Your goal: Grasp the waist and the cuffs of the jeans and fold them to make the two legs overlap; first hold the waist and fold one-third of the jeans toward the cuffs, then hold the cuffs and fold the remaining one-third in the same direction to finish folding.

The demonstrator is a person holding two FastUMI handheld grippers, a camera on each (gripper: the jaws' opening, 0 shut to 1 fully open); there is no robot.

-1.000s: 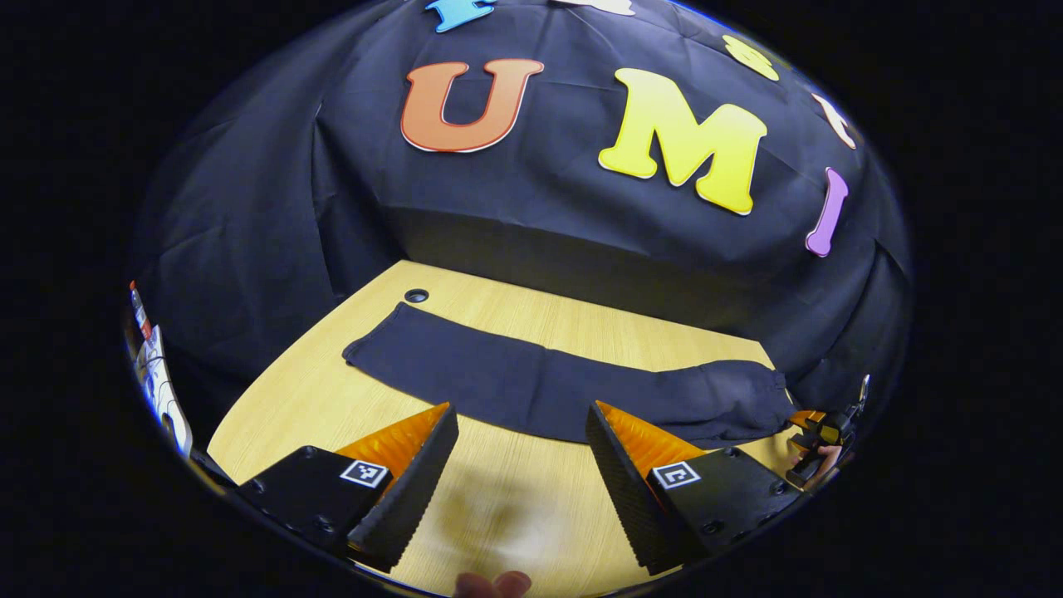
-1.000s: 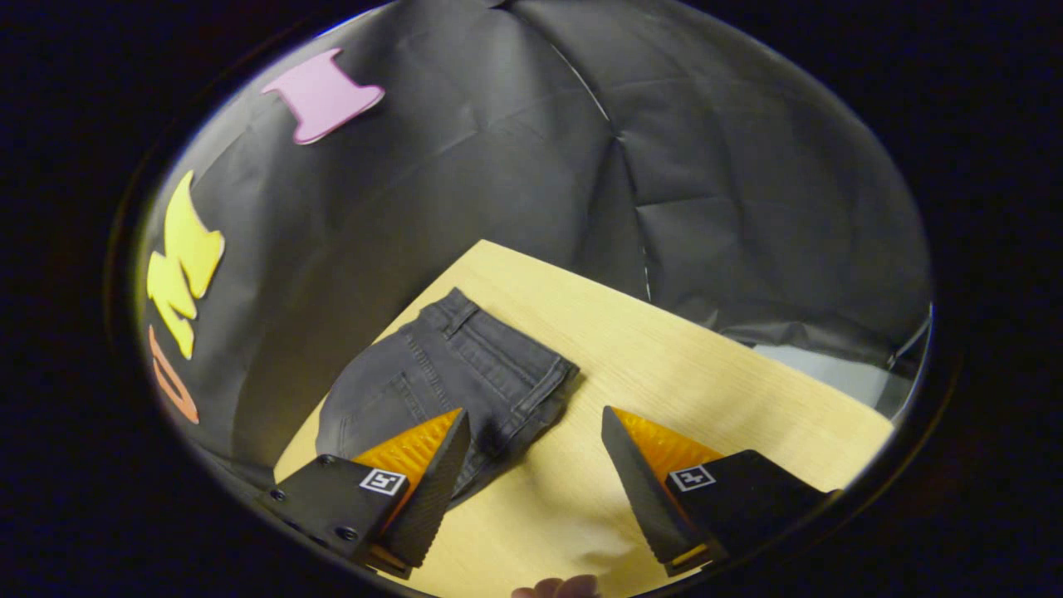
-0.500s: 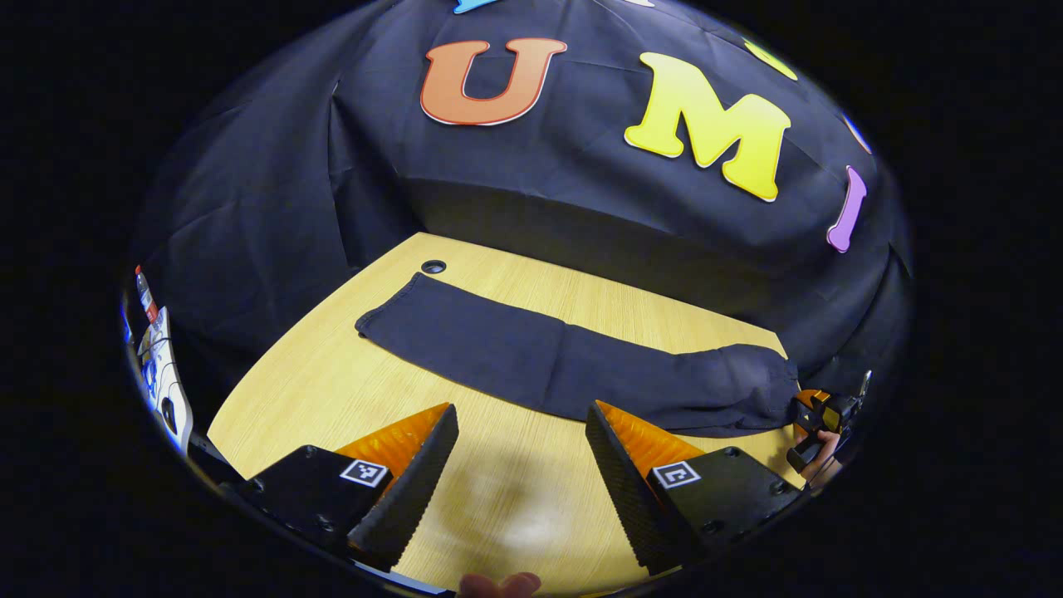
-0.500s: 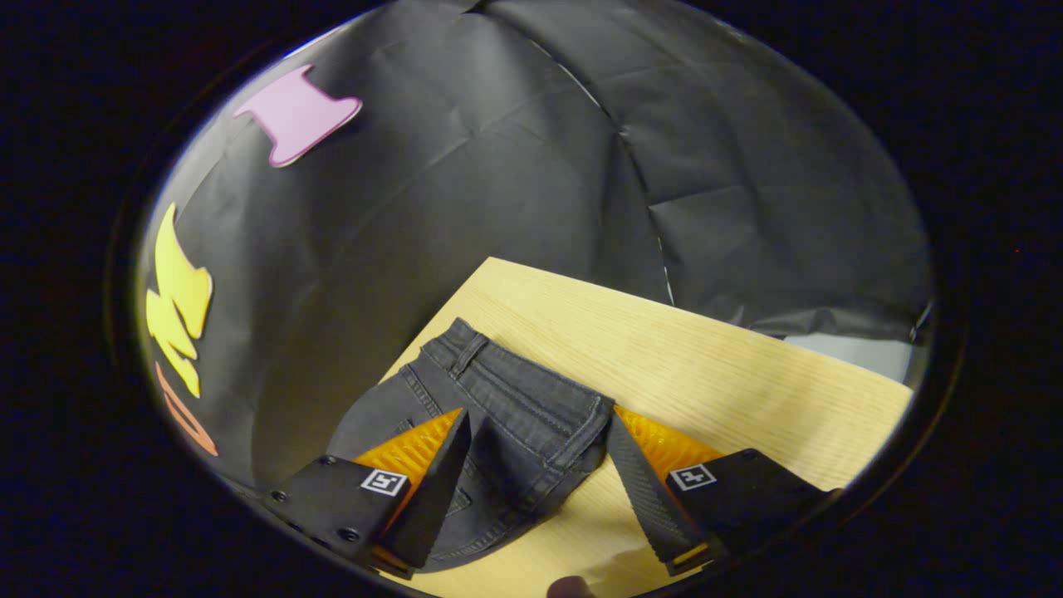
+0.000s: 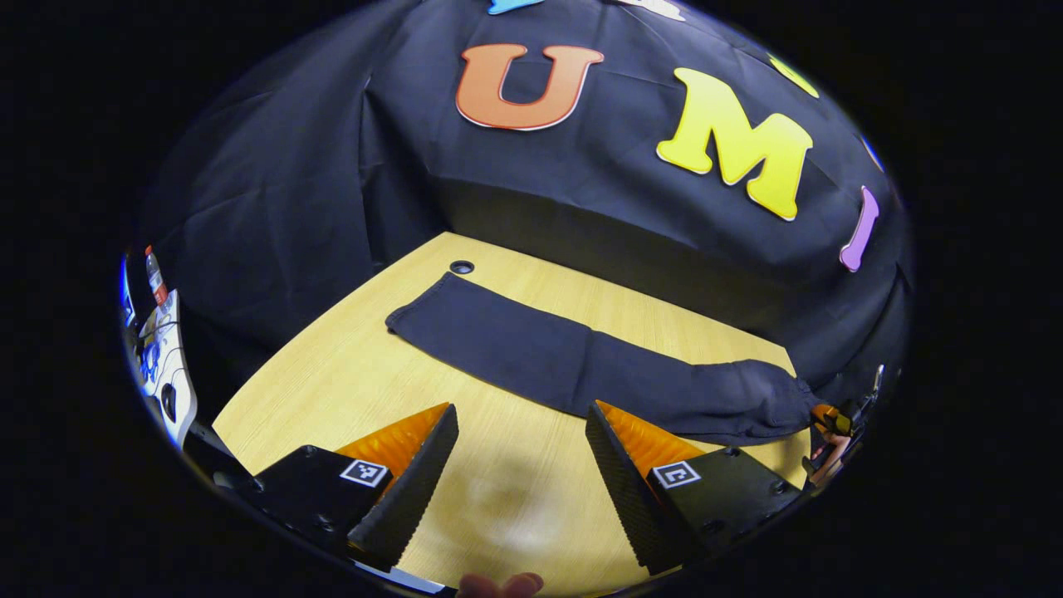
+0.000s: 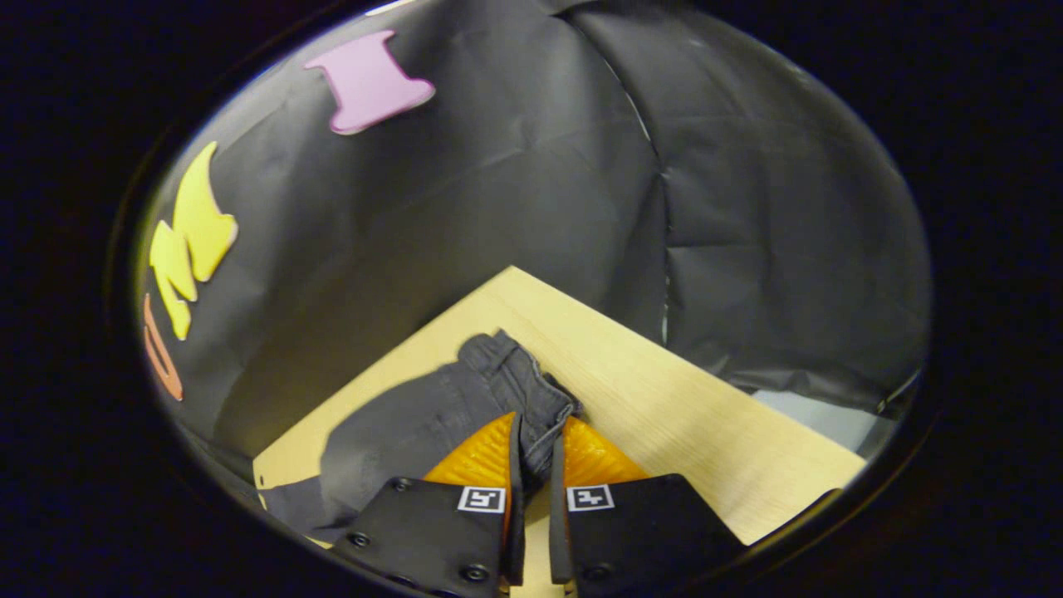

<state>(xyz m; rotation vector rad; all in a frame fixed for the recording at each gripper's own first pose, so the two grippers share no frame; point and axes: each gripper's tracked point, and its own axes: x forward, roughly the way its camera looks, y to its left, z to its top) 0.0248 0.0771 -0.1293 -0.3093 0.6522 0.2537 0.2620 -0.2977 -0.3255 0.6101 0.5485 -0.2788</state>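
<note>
Dark jeans lie flat in a long strip across the wooden table, cuffs at the far left, waist at the right. My left gripper hovers open over bare table just in front of the middle of the legs. In the right gripper view, my right gripper is shut on the near corner of the waistband, which bunches up between the two fingers. In the left gripper view the right gripper shows small at the waist end, with a hand behind it.
A round cable hole sits in the table just beyond the cuffs. White items and a bottle stand off the table's left edge. The table's far right corner meets the black cloth wall.
My right gripper moved onto the waistband and went from open to shut on it, bunching the cloth. My left gripper stayed open and shifted only slightly.
</note>
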